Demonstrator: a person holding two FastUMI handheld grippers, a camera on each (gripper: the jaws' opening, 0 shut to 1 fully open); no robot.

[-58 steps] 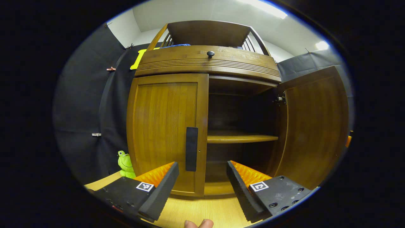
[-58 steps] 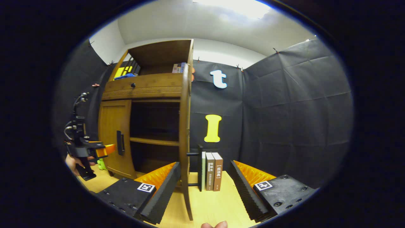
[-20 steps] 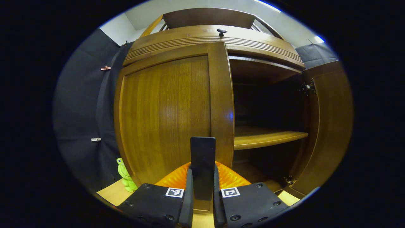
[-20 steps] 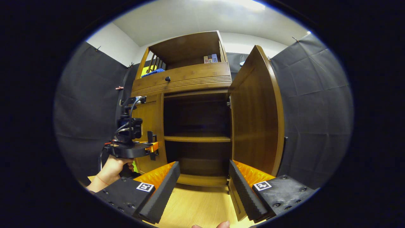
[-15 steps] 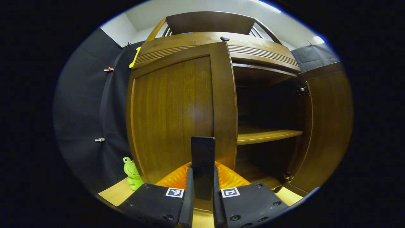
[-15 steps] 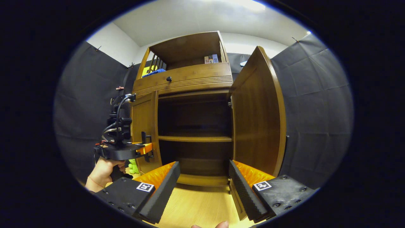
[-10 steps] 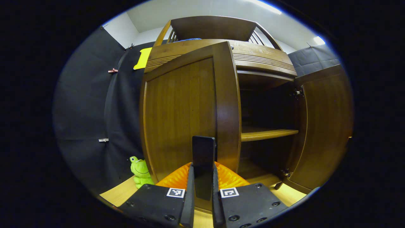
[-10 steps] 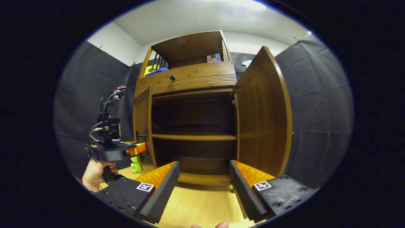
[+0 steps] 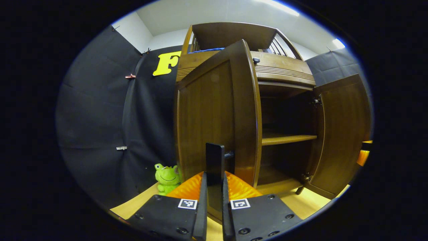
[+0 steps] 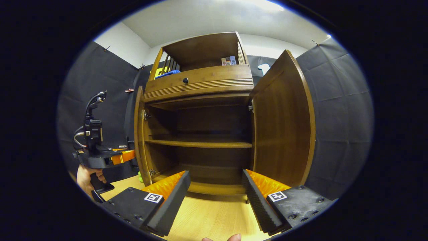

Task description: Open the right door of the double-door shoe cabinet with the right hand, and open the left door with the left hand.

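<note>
L gripper [image 9: 212, 201] is clamping the flat black handle [image 9: 214, 164] of the brown wooden L door [image 9: 214, 113], swinging out at cabinet's L side. R gripper [image 10: 215, 197] is hanging agape, empty; R door [image 10: 282, 124] is standing wide. Next, prob.: finish swing, let go.

My left gripper [image 9: 214, 217] and right gripper [image 10: 215, 204] have black bodies with screws and a square black-white marker on each finger base, ribbed finger pads [image 10: 257, 204], looped cables atop the left's body, and my hand [image 10: 87, 179] wears no sleeve.
</note>
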